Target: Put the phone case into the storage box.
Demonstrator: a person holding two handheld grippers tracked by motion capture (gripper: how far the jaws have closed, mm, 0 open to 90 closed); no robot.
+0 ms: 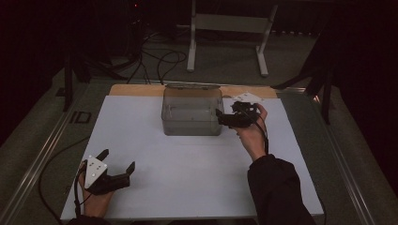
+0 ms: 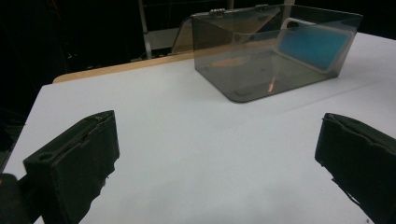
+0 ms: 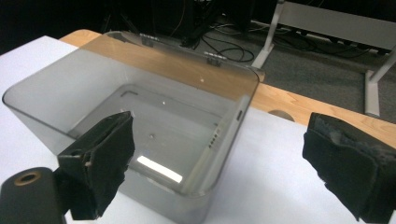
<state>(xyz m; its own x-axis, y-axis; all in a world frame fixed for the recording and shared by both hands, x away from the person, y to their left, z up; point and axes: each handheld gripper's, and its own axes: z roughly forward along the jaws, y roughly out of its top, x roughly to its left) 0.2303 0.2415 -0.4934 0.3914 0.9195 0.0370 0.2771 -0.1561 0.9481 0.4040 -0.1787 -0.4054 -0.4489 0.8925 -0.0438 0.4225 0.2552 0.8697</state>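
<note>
Dim room, white table. Clear box appears empty. Right gripper at box's right wall, wide open, empty. Left gripper well short of box, open, empty. Nothing grasped yet.

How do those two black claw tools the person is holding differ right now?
The left gripper sits low at the near left of the white sheet, far from the clear box; the right gripper is raised against the box's right wall. The left one shows a grey plate on top. Both have open, empty jaws.
</note>
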